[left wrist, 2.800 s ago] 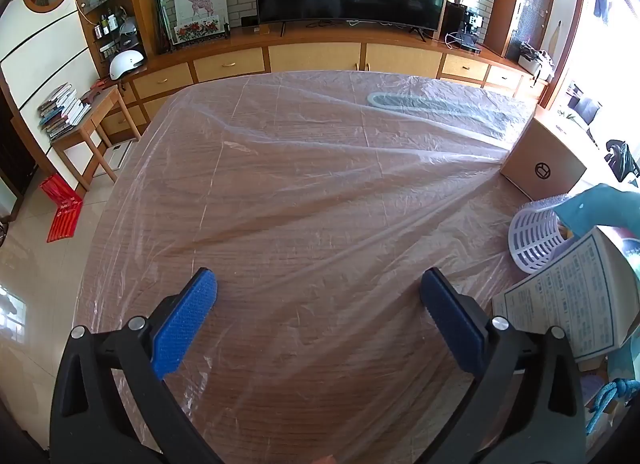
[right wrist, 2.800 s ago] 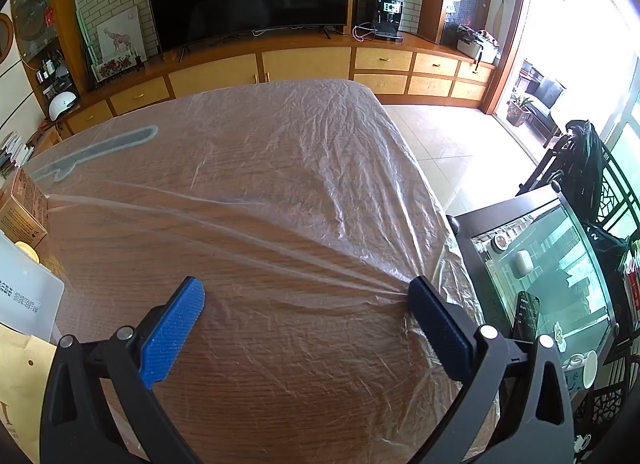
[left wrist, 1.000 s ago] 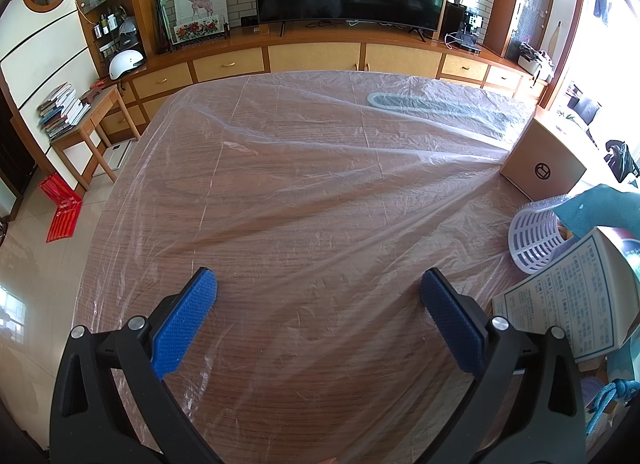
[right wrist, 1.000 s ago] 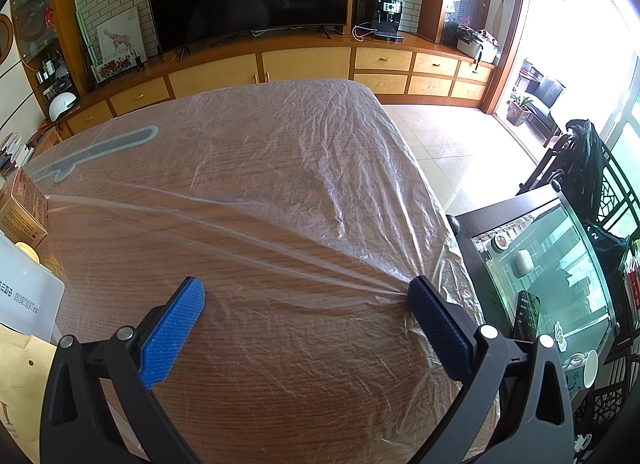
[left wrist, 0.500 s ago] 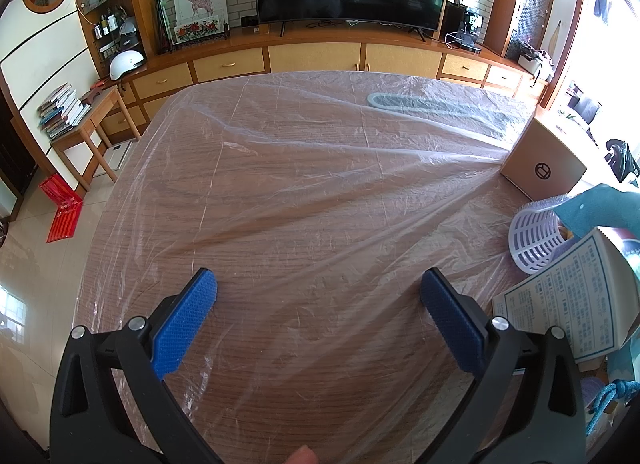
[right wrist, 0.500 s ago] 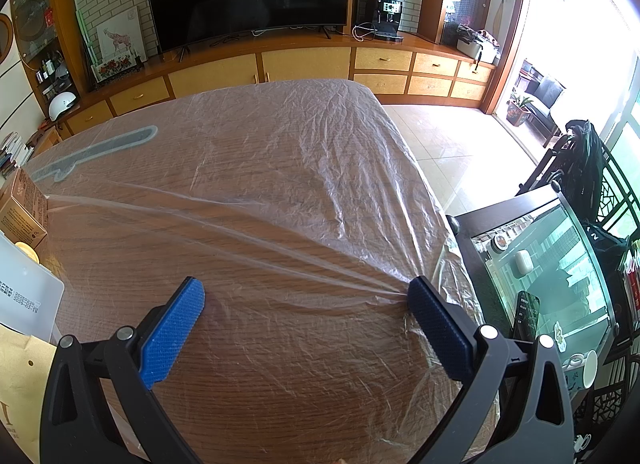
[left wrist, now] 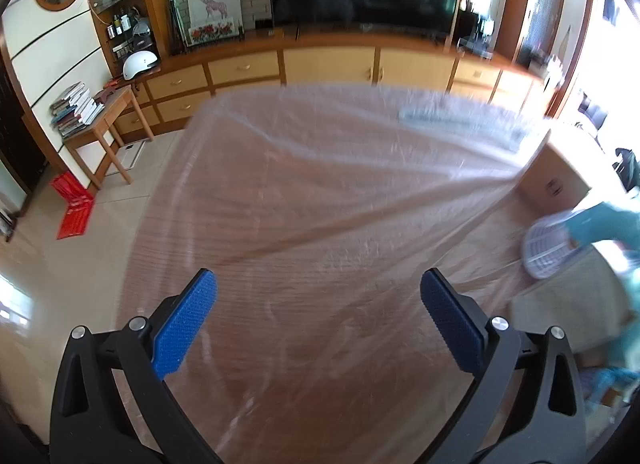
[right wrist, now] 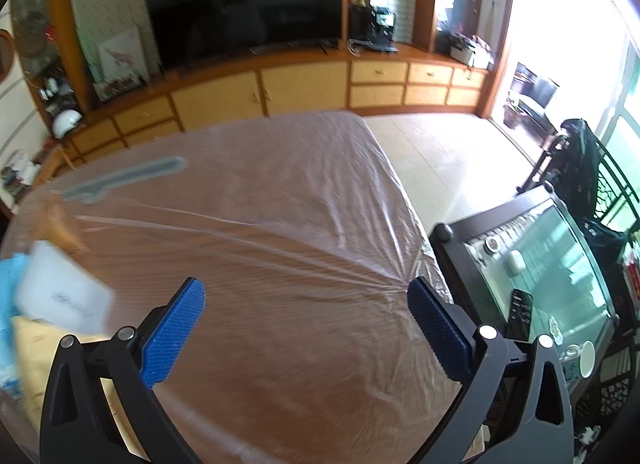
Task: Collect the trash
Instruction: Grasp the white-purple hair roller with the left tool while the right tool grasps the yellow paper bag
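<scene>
A pile of trash lies between my grippers on the plastic-covered wooden table. In the left wrist view it sits at the right edge: a white slotted basket, a teal item, a printed paper sheet and a cardboard box. In the right wrist view it sits at the left edge: a white card-like item, a blue item and brown paper. My left gripper is open and empty. My right gripper is open and empty above the table.
A grey-blue flat strip lies under the plastic at the table's far side. A glass-topped side table with a remote and cups stands right of the table. A TV cabinet lines the far wall.
Both grippers have lifted and tilted up; the views are blurred by motion and show more of the far wall. The jaws stay open and empty.
</scene>
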Action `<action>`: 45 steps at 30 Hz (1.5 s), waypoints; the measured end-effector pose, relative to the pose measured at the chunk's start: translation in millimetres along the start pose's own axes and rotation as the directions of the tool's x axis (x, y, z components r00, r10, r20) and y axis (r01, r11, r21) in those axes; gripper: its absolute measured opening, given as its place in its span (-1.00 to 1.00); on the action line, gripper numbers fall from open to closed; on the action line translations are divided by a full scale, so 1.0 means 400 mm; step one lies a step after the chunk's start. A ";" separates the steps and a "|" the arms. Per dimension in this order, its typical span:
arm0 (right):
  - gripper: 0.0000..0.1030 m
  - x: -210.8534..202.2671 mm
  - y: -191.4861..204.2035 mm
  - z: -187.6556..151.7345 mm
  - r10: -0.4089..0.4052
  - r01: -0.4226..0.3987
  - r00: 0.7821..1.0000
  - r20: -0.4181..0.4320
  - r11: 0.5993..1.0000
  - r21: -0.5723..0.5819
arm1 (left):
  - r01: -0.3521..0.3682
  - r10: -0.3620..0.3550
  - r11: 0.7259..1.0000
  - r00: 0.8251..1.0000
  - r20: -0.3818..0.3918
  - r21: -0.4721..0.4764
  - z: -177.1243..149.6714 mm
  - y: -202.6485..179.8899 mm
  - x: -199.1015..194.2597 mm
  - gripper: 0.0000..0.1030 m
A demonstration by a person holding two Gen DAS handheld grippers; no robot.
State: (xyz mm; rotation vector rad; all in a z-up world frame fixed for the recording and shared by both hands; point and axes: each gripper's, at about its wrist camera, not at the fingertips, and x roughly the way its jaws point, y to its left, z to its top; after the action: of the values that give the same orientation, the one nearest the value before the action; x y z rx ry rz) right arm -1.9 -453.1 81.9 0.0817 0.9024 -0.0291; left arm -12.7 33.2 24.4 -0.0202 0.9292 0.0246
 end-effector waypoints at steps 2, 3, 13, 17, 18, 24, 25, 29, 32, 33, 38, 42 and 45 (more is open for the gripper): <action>0.92 -0.055 0.029 -0.011 0.052 -0.052 0.998 0.020 0.998 -0.033 | 0.042 -0.043 0.999 0.999 0.033 0.027 0.000 0.006 -0.047 0.97; 0.92 -0.085 0.052 -0.024 0.062 -0.060 0.998 0.030 0.996 -0.064 | 0.051 -0.053 0.997 0.998 0.042 0.055 -0.007 -0.009 -0.056 0.97; 0.92 -0.182 0.217 -0.154 0.159 -0.158 0.987 -0.012 0.970 -0.184 | 0.221 -0.224 0.958 0.974 -0.001 0.182 -0.111 -0.090 -0.176 0.97; 0.92 -0.180 0.271 -0.173 0.190 -0.192 0.981 -0.030 0.962 -0.194 | 0.274 -0.279 0.936 0.960 -0.010 0.222 -0.166 -0.160 -0.237 0.97; 0.92 -0.178 0.282 -0.177 0.191 -0.194 0.981 -0.033 0.961 -0.200 | 0.285 -0.288 0.929 0.957 -0.022 0.237 -0.177 -0.179 -0.238 0.97; 0.92 -0.162 0.326 -0.181 0.207 -0.213 0.977 -0.051 0.960 -0.181 | 0.264 -0.264 0.922 0.964 -0.040 0.281 -0.215 -0.281 -0.209 0.97; 0.92 -0.157 0.333 -0.181 0.205 -0.211 0.977 -0.054 0.961 -0.179 | 0.247 -0.245 0.929 0.969 -0.043 0.278 -0.215 -0.288 -0.197 0.97; 0.92 -0.128 0.351 -0.175 0.192 -0.201 0.979 -0.070 0.966 -0.162 | 0.233 -0.226 0.946 0.972 -0.060 0.226 -0.210 -0.298 -0.165 0.97; 0.92 -0.108 0.364 -0.166 0.185 -0.193 0.980 -0.073 0.973 -0.125 | 0.201 -0.192 0.957 0.979 -0.061 0.210 -0.206 -0.302 -0.143 0.97; 0.92 -0.100 0.368 -0.162 0.185 -0.192 0.980 -0.079 0.976 -0.106 | 0.185 -0.176 0.961 0.983 -0.061 0.205 -0.211 -0.303 -0.139 0.97; 0.92 -0.051 0.347 -0.154 0.213 -0.211 0.965 -0.152 0.977 0.029 | 0.203 -0.194 0.968 0.978 -0.076 0.145 -0.218 -0.290 -0.125 0.97; 0.92 -0.022 0.333 -0.166 0.275 -0.250 0.940 -0.200 0.958 0.143 | 0.223 -0.214 0.970 0.972 -0.096 0.096 -0.205 -0.276 -0.123 0.97; 0.92 -0.014 0.336 -0.174 0.297 -0.259 0.930 -0.218 0.948 0.187 | 0.251 -0.245 0.967 0.964 -0.107 0.047 -0.191 -0.270 -0.122 0.97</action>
State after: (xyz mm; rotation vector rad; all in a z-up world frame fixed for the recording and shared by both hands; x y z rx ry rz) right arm -51.9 -313.6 51.4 0.3657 1.1265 0.1801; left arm -99.8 -77.5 18.5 -0.0824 1.0222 -0.2389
